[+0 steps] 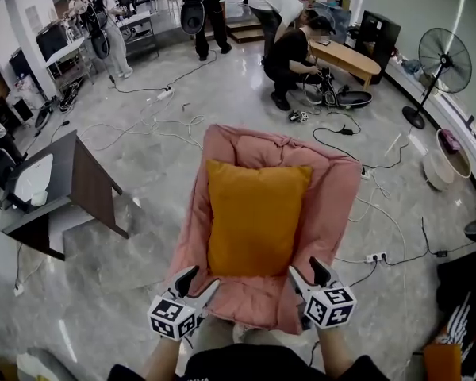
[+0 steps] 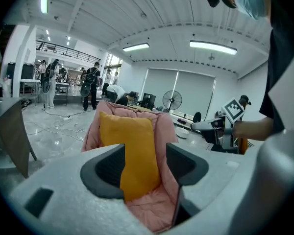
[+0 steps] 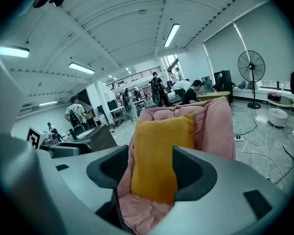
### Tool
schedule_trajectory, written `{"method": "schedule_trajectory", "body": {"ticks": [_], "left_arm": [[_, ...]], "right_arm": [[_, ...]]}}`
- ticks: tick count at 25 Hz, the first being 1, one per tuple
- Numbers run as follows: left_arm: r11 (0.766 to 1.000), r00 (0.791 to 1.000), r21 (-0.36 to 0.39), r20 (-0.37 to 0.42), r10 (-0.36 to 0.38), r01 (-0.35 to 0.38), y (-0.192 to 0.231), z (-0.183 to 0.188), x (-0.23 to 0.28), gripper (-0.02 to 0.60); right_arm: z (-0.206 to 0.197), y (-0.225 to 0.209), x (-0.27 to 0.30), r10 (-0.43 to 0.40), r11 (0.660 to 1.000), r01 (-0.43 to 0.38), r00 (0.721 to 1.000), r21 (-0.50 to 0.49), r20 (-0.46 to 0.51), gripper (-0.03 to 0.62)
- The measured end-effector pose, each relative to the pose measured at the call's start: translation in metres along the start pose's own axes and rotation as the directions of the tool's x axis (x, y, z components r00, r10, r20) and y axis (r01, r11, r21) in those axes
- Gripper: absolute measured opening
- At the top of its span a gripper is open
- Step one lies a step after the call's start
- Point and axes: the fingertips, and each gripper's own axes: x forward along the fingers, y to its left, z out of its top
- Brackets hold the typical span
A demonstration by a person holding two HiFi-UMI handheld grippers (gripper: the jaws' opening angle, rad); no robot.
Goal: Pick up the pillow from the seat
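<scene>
An orange pillow (image 1: pixel 254 217) leans against the back of a pink padded seat (image 1: pixel 337 197). My left gripper (image 1: pixel 197 282) hovers open over the seat's near left corner, short of the pillow. My right gripper (image 1: pixel 307 273) hovers open over the near right corner, also short of it. In the left gripper view the pillow (image 2: pixel 130 148) stands ahead between the open jaws of the left gripper (image 2: pixel 144 168), untouched, and the right gripper (image 2: pixel 220 126) shows off to the right. The right gripper view shows the pillow (image 3: pixel 161 148) ahead of the open right gripper (image 3: pixel 149 173).
A dark low table (image 1: pixel 75 185) stands left of the seat. Cables and power strips (image 1: pixel 377 256) lie on the glossy floor to the right and behind. A standing fan (image 1: pixel 443 62) and white tubs (image 1: pixel 448 161) are at far right. Several people (image 1: pixel 289 50) work at the back.
</scene>
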Motion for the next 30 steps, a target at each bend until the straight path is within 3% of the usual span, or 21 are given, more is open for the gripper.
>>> {"method": "schedule_trajectory", "body": {"ticks": [10,18,24,30], "left_arm": [[0.997,0.994,0.002,-0.081,-0.075,0.075,0.078,0.010,0.069,0.258],[0.993,0.981,-0.016,-0.154,-0.114,0.113,0.132,-0.002,0.137,0.271],[0.992,0.976,-0.035,-0.181,-0.122,0.117,0.158,-0.017,0.181,0.294],[0.993,0.970,-0.086,-0.222,-0.096,0.079,0.185,-0.038,0.212,0.330]], "right_arm": [[0.003,-0.026,0.056,-0.143,0.989,0.143,0.990,0.047,0.001,0.268],[-0.003,-0.062,0.112,-0.219,0.975,0.219,0.975,0.018,-0.032,0.268],[-0.014,-0.094,0.158,-0.227,0.974,0.227,0.971,-0.002,-0.077,0.268],[-0.018,-0.131,0.202,-0.193,0.976,0.199,0.979,0.089,-0.071,0.278]]}}
